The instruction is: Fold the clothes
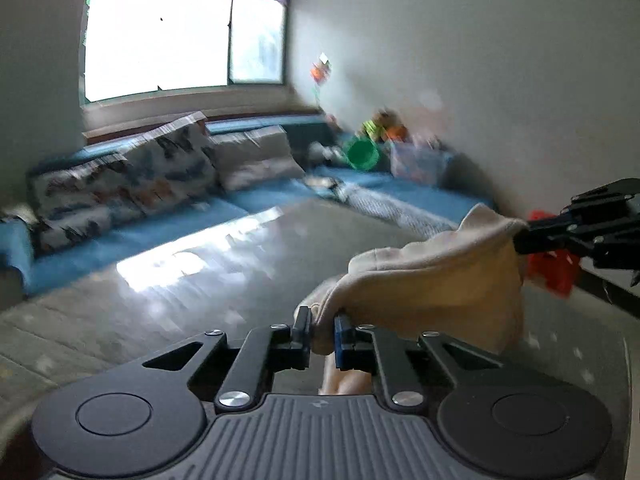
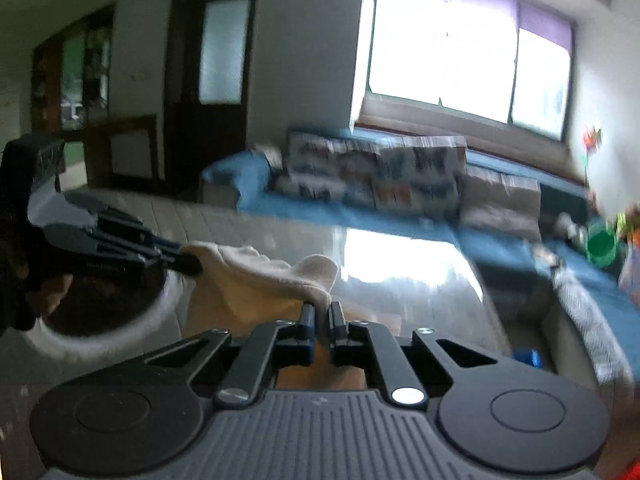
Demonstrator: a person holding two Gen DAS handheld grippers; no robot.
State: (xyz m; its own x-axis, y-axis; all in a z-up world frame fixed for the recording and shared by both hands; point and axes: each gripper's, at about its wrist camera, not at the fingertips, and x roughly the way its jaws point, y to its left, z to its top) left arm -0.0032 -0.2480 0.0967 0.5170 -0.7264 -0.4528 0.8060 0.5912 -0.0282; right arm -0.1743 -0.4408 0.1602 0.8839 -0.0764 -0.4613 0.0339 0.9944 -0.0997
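Holding a beige garment (image 1: 436, 280) up between them, both grippers have a corner each: the left gripper (image 1: 322, 330) is nearly closed on a thick bunch of hem, the right gripper (image 2: 319, 312) pinched tight on another edge. The cloth hangs stretched above the glossy table (image 1: 200, 280), near the front, with the blue sofa (image 1: 120, 236) far behind. No fold shows yet; this looks like the opening lift, so laying flat, folding and stacking all seem left to do

Glossy pale table (image 1: 208, 264), window glare across it; edges blurred
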